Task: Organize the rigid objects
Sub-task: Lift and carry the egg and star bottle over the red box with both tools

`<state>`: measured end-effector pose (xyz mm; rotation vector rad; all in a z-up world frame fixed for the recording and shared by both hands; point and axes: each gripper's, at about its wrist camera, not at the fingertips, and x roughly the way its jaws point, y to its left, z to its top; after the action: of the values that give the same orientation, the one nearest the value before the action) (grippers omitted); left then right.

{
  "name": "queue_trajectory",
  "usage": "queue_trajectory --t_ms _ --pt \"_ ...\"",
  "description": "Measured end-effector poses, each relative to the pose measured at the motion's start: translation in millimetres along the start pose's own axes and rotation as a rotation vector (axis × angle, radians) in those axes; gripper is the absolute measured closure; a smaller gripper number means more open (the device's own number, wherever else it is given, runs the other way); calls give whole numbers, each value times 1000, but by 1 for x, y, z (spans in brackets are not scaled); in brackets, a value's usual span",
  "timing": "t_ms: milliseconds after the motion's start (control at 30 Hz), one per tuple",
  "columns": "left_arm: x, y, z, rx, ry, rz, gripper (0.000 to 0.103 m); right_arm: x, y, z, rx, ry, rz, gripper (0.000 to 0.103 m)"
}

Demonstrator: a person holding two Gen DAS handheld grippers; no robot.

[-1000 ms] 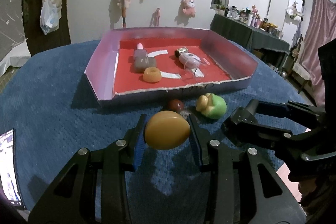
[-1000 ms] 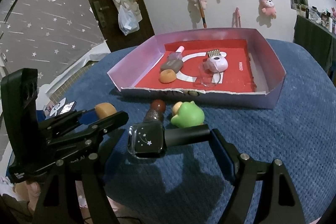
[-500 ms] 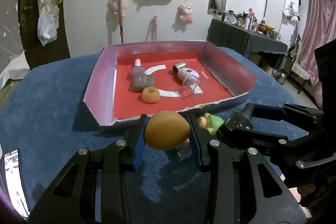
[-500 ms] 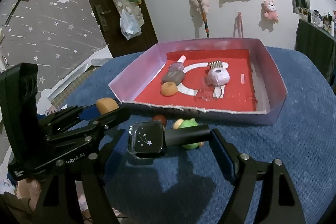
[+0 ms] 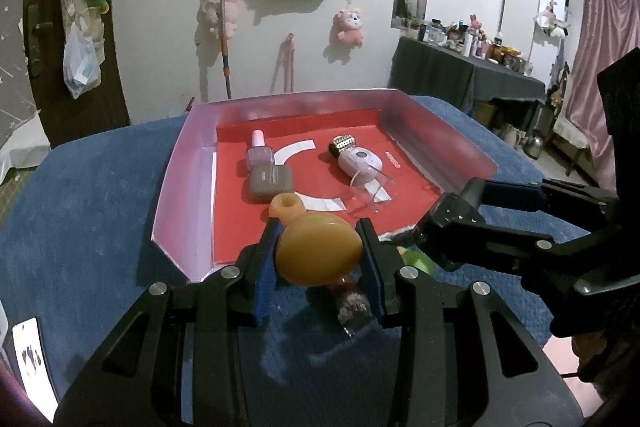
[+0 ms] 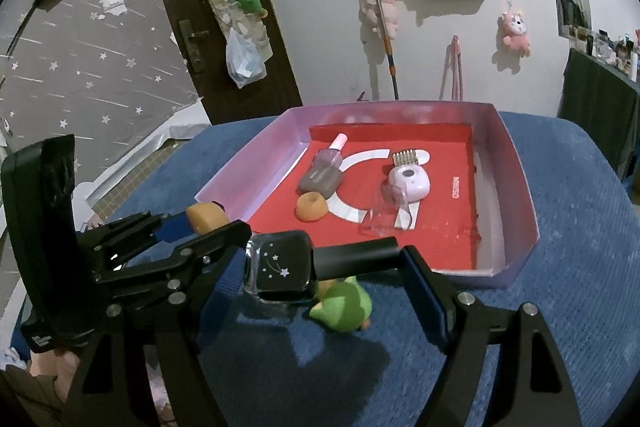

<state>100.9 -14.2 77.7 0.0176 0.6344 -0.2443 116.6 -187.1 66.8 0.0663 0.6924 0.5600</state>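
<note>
My left gripper (image 5: 319,231) is shut on an amber egg-shaped piece (image 5: 318,255), held above the blue cloth just before the front edge of the pink-walled tray (image 5: 188,163) with the red floor. In the right wrist view that egg (image 6: 206,217) shows at the left. My right gripper (image 6: 324,263) is shut on a black square bottle with stars (image 6: 280,263), which lies sideways with its black cap against the right finger, near the tray's front wall (image 6: 516,167). A green toy (image 6: 344,303) lies on the cloth beneath it.
In the tray lie a pink-capped polish bottle (image 5: 260,153), a grey-brown case (image 5: 270,183), an orange ring (image 5: 285,205), a lilac shaver (image 5: 356,163) and a clear cap (image 5: 370,193). A small brown thing (image 5: 352,303) lies under my left gripper. A phone (image 5: 28,359) is at the cloth's left edge.
Both grippers have risen and moved forward towards the tray, each still holding its object. The green toy and the brown thing now lie beneath them.
</note>
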Motion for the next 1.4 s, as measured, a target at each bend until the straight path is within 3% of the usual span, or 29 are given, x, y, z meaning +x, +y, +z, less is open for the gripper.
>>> queue_trajectory --t_ms 533,1400 --pt "42 20 16 -47 113 -81 68 33 -21 20 31 62 -10 23" --pt "106 39 12 -105 282 -91 68 96 -48 24 114 227 -25 23"
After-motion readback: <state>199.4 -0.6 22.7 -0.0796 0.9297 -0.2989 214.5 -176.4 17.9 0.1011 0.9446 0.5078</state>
